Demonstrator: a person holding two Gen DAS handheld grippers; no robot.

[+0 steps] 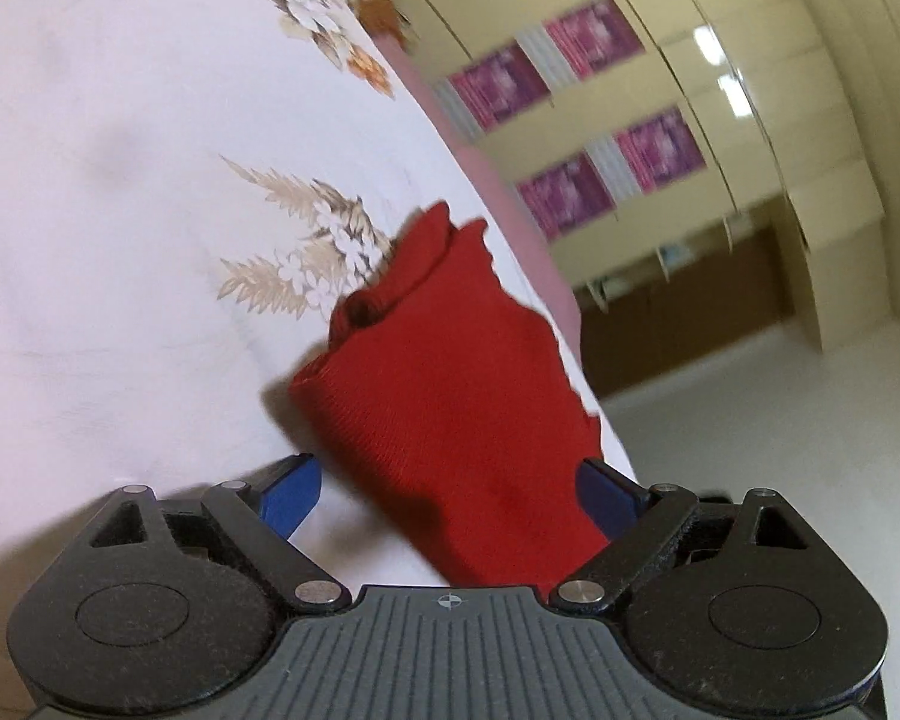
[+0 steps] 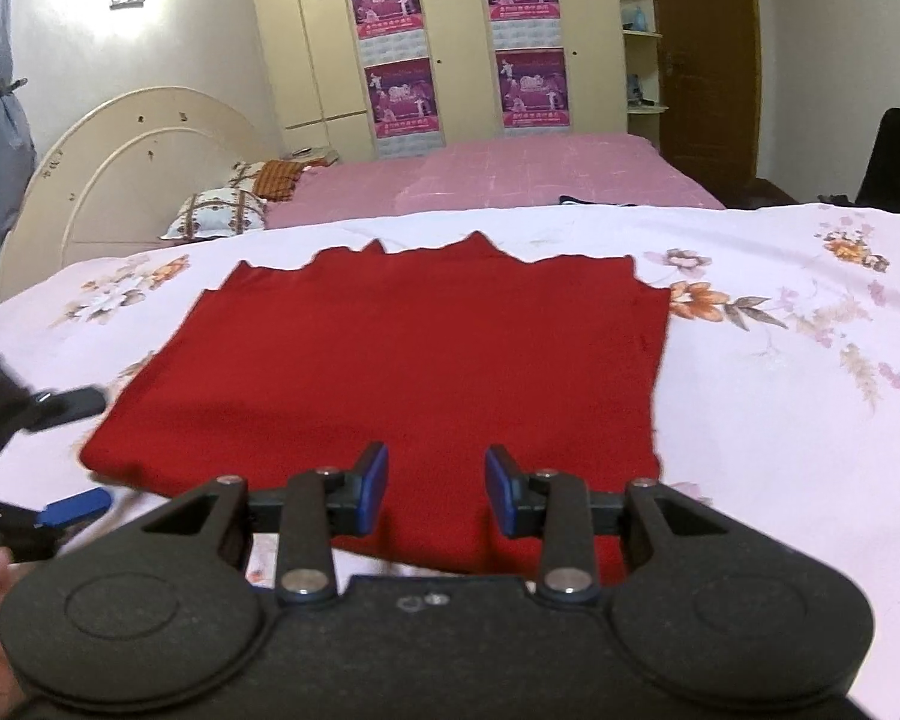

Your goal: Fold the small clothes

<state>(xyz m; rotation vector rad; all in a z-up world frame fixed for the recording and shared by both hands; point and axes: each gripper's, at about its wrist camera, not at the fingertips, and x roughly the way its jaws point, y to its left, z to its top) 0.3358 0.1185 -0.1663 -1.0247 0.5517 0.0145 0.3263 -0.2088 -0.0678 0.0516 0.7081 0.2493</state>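
Observation:
A red knitted garment [image 2: 402,360] lies flat on the white floral bedsheet [image 2: 780,396], folded into a rough rectangle with an uneven far edge. My right gripper [image 2: 437,489] is open, its blue pads [image 2: 372,486] over the garment's near edge, holding nothing. My left gripper [image 1: 447,492] is open at the garment's left side [image 1: 450,384], one blue pad [image 1: 288,495] on the sheet and the other at the cloth's edge. The left gripper also shows at the far left of the right wrist view [image 2: 60,456].
A pink bedspread [image 2: 510,180] covers the bed behind the sheet, with pillows [image 2: 222,213] by the cream headboard [image 2: 120,180]. Wardrobes with purple posters [image 2: 462,42] stand at the back. The bed's edge and floor [image 1: 780,450] show in the left wrist view.

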